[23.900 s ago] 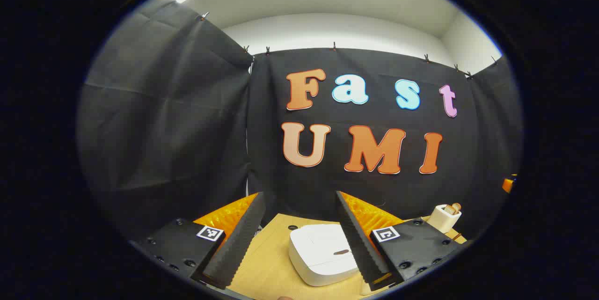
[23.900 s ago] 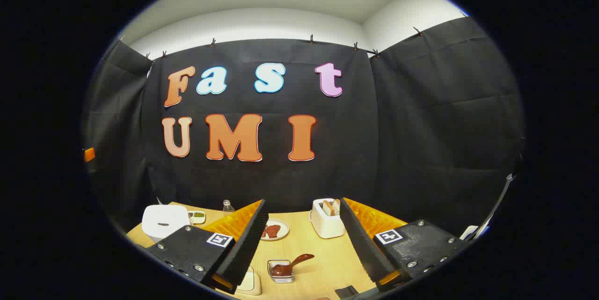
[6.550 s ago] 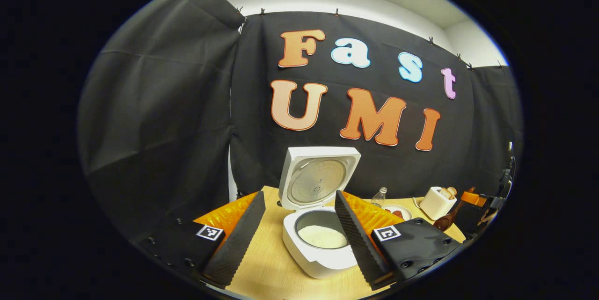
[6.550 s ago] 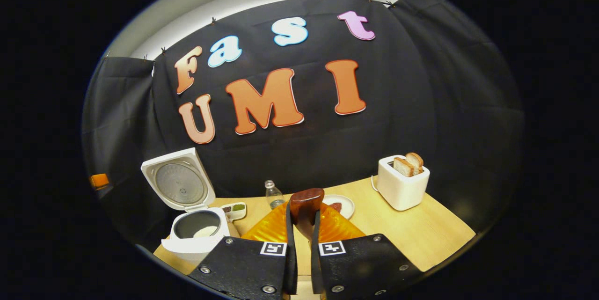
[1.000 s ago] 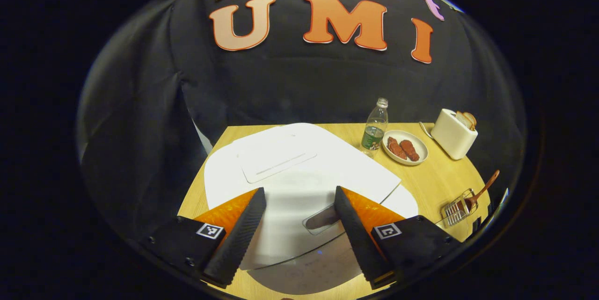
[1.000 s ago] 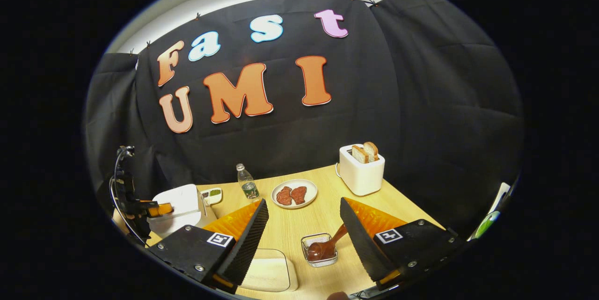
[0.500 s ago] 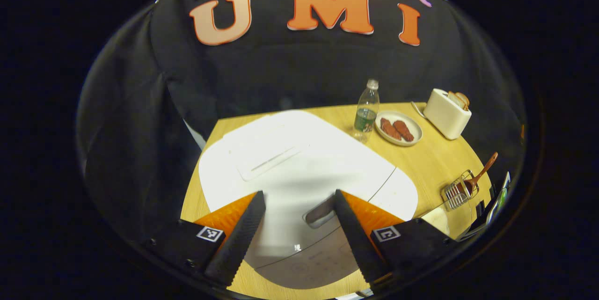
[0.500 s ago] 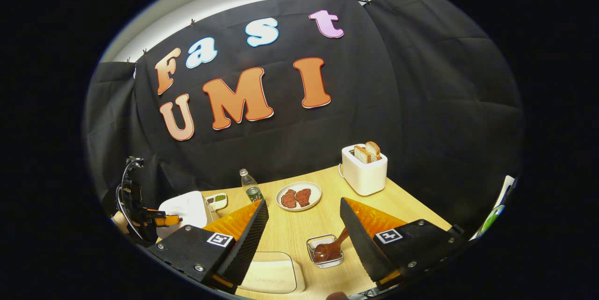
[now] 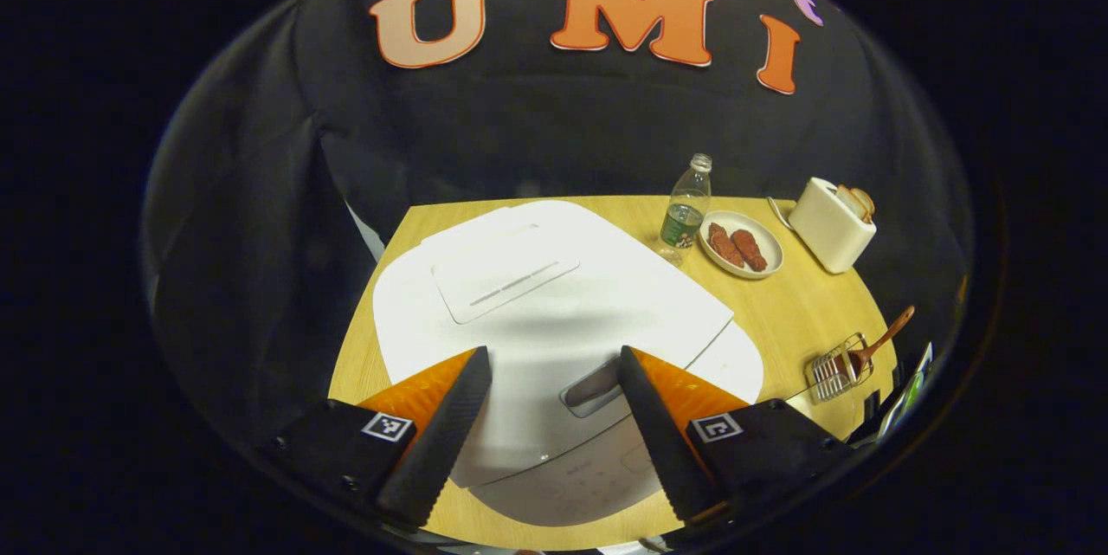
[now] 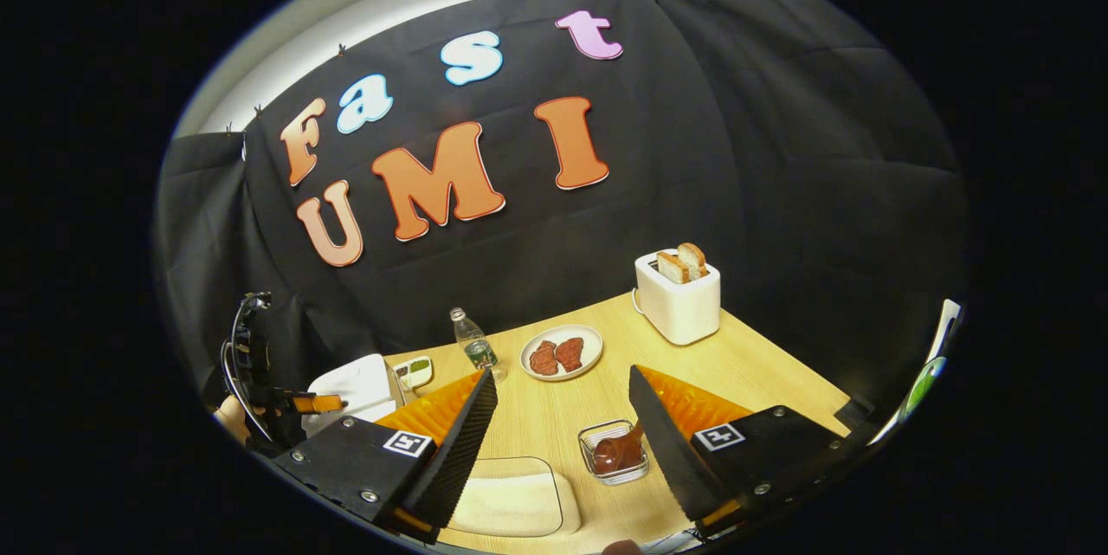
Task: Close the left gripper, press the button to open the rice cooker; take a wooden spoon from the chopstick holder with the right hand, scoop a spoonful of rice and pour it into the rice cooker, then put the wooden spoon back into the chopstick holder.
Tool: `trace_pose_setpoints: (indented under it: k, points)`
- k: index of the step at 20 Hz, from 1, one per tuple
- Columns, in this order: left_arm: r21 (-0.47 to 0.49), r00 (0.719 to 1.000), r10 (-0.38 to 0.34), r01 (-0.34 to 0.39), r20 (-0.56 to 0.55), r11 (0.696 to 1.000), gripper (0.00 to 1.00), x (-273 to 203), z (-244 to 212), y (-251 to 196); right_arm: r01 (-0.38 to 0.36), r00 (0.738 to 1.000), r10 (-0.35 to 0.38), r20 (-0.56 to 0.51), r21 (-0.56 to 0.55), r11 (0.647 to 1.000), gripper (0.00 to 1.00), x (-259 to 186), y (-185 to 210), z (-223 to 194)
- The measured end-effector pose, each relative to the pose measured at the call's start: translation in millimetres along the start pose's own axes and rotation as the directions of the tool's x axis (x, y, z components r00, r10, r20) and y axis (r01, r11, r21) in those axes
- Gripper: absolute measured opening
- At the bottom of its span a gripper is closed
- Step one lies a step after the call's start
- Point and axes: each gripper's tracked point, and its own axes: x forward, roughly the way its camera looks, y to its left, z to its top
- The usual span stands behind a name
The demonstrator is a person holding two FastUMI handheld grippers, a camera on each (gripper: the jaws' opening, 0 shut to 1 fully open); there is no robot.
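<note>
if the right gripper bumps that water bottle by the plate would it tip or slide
Probably tip: the water bottle is tall and narrow on a small base. It looks mostly empty, so likely light and easily knocked. Once down, its round body could roll toward the plate.

No readable text on table things. Square black-and-white marker tags (image 9: 387, 427) on left gripper body, same kind (image 10: 408, 442) on right gripper body: patterns, not words. Faint marks on rice cooker (image 9: 554, 312) front panel, perhaps lettering, too small.
</note>
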Motion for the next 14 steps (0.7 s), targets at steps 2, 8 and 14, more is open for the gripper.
trace_pose_setpoints:
  k: [2, 8, 14]
  points:
    - [-0.073, 1.000, -0.016, 0.017, 0.017, 0.997, 1.00, -3, 11, 2, 0.004, 1.000, -0.004, -0.007, 0.010, 1.000, 0.95, -2, -3, -3]
    - [0.051, 0.985, 0.015, -0.006, -0.169, 0.999, 1.00, 37, -18, -2, 0.007, 0.999, -0.007, -0.031, -0.008, 1.000, 0.94, -1, -5, -13]
    - [0.065, 1.000, 0.006, -0.005, -0.017, 0.998, 1.00, 42, -4, 1, 0.007, 0.999, -0.008, -0.052, -0.024, 1.000, 0.95, 2, -6, -21]
